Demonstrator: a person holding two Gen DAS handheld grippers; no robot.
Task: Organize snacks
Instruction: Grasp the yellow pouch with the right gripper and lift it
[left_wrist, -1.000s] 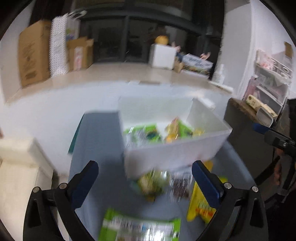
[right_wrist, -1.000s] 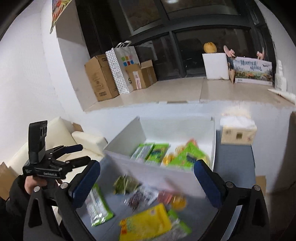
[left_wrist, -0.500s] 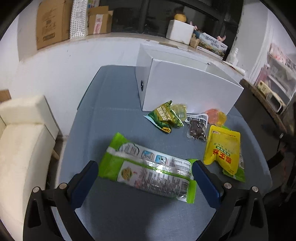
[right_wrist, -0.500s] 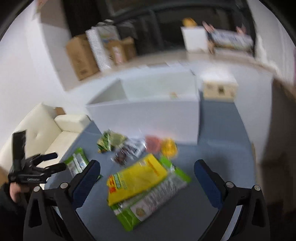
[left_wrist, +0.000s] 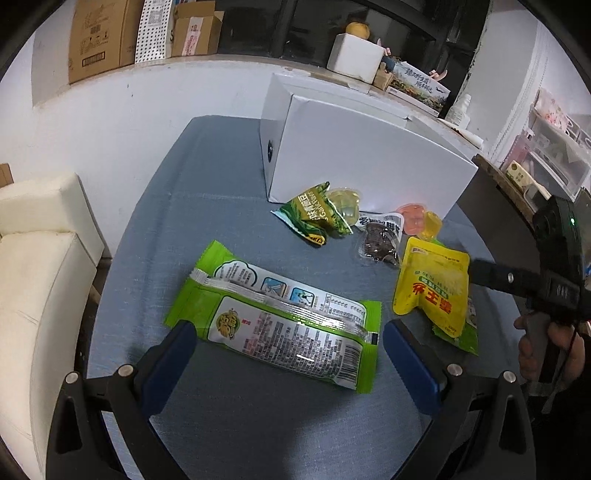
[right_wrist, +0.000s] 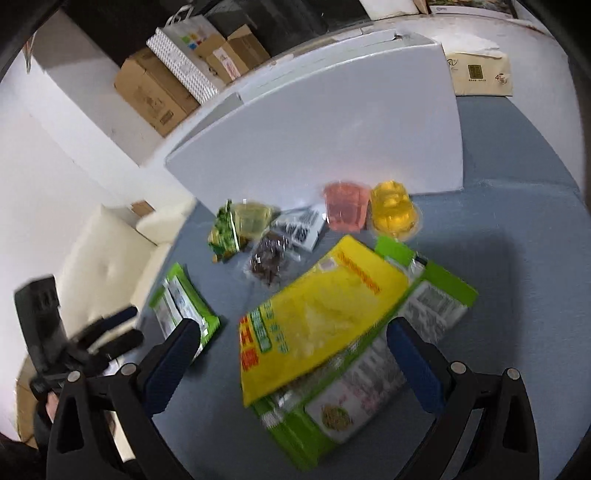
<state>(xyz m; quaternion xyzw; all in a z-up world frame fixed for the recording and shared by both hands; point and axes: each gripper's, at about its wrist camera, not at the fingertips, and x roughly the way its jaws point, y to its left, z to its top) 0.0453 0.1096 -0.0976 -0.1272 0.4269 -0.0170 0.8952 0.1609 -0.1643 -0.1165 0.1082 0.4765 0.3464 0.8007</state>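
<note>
Snacks lie on a grey-blue table (left_wrist: 229, 206) in front of a white box (left_wrist: 362, 162). My left gripper (left_wrist: 288, 354) is open, low over a long green packet (left_wrist: 280, 317) that lies between its blue pads. My right gripper (right_wrist: 291, 354) is open, over a yellow pouch (right_wrist: 317, 317) that rests on another green packet (right_wrist: 354, 398). Further off are a small green pea bag (left_wrist: 314, 214), a dark dried-fruit packet (left_wrist: 380, 240), and pink (right_wrist: 345, 206) and yellow jelly cups (right_wrist: 393, 210).
A cream sofa (left_wrist: 33, 280) stands left of the table. Cardboard boxes (left_wrist: 99, 37) and a patterned bag sit on the ledge behind. A tissue box (right_wrist: 480, 74) sits behind the white box. The other hand-held gripper (left_wrist: 554, 266) shows at the right edge.
Both grippers have dropped from looking into the white box down to the snacks on the table. The left now straddles the long green packet, the right the yellow pouch.
</note>
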